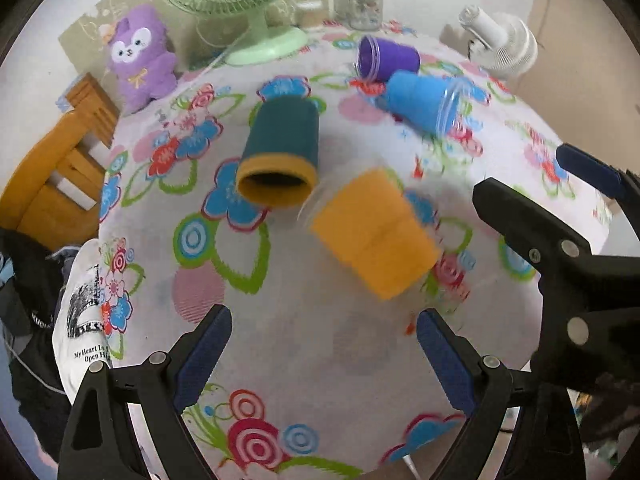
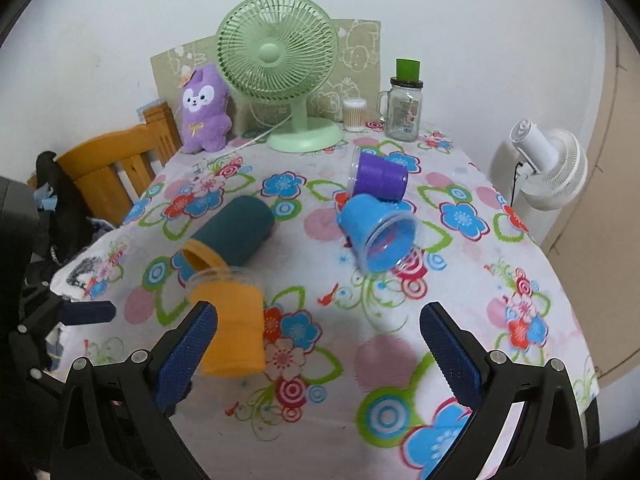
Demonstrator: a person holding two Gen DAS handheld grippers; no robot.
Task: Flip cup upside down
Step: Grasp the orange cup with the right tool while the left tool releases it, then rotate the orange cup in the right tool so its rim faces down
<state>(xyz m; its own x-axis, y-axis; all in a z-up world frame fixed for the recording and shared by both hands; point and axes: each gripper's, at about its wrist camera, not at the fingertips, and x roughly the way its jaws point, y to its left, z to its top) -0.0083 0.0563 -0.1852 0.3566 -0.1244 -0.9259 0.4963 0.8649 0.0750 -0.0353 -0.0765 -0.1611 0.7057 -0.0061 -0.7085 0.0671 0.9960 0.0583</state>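
Lining up on blurred orange felt-sleeved plastic cup [image 2: 228,322] lying sideways; left gripper [image 1: 324,354] and right gripper [image 2: 318,350] both wide open, empty; next: straddle cup, close, rotate rim-down

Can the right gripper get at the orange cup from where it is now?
Probably yes: the right gripper is open, and the orange cup sits right by its left finger with nothing between them, though motion blur hides its exact pose.

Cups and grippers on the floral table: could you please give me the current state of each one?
orange cup: blurred, tilted, in no gripper.
teal cup: on its side.
blue cup: on its side.
purple cup: on its side.
left gripper: open, holds nothing.
right gripper: open, holds nothing.
green fan: upright; spinning cannot be told.
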